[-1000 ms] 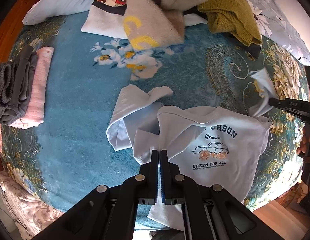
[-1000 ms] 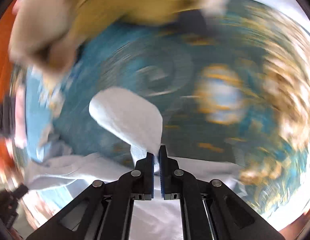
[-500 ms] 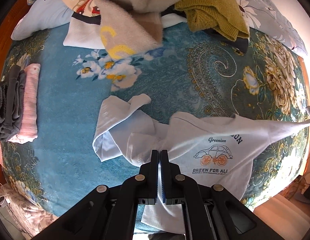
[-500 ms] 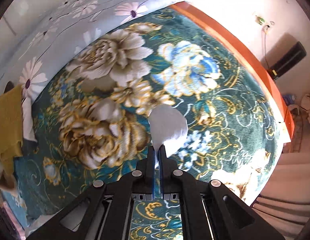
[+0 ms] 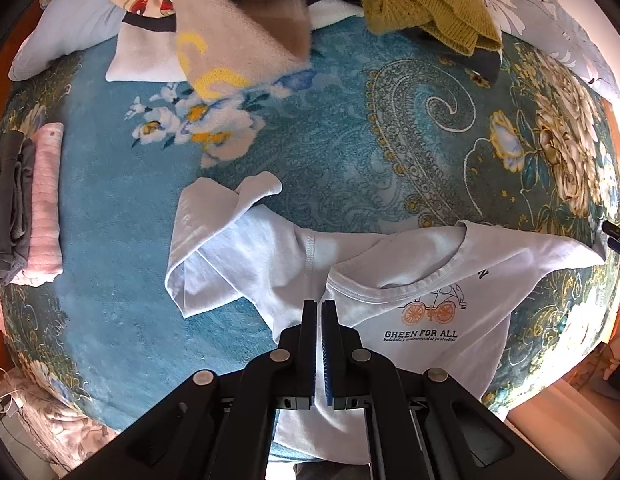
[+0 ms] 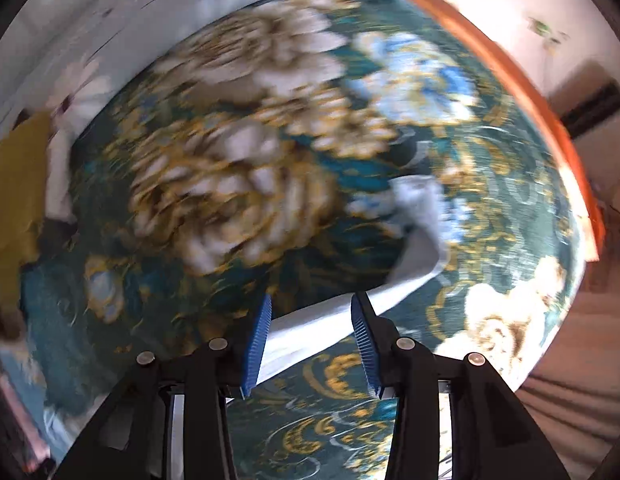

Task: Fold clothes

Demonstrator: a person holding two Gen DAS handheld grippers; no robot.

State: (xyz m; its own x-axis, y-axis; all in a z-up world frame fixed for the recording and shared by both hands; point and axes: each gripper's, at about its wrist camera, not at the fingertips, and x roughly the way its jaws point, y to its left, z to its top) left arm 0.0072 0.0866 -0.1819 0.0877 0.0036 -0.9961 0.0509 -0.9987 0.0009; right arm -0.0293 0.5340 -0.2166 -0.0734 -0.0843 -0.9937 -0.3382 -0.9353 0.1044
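A white T-shirt [image 5: 426, 292] with a "GREEN FOR ALL" car print lies face up on the teal floral blanket [image 5: 342, 148]. My left gripper [image 5: 320, 308] points down at the shirt's shoulder beside the collar, shut on a pinch of its fabric. One sleeve [image 5: 214, 240] lies crumpled to the left. The other sleeve [image 6: 422, 216] is drawn out to the right. In the blurred right wrist view, my right gripper [image 6: 310, 312] hangs over that sleeve with its jaws opening; the cloth runs between the pads untouched. Its tip [image 5: 616, 236] shows at the right edge of the left wrist view.
Unfolded clothes are heaped at the far side: a beige fleece [image 5: 238, 32] and a mustard knit [image 5: 422, 4]. A folded grey and pink stack [image 5: 30, 208] sits at the left edge. The bed's orange wooden rim [image 6: 510, 80] and the floor lie to the right.
The right gripper carried the sleeve out to the right, stretching the shirt flat, then parted its jaws and let the sleeve go. The left gripper stayed shut on the shirt.
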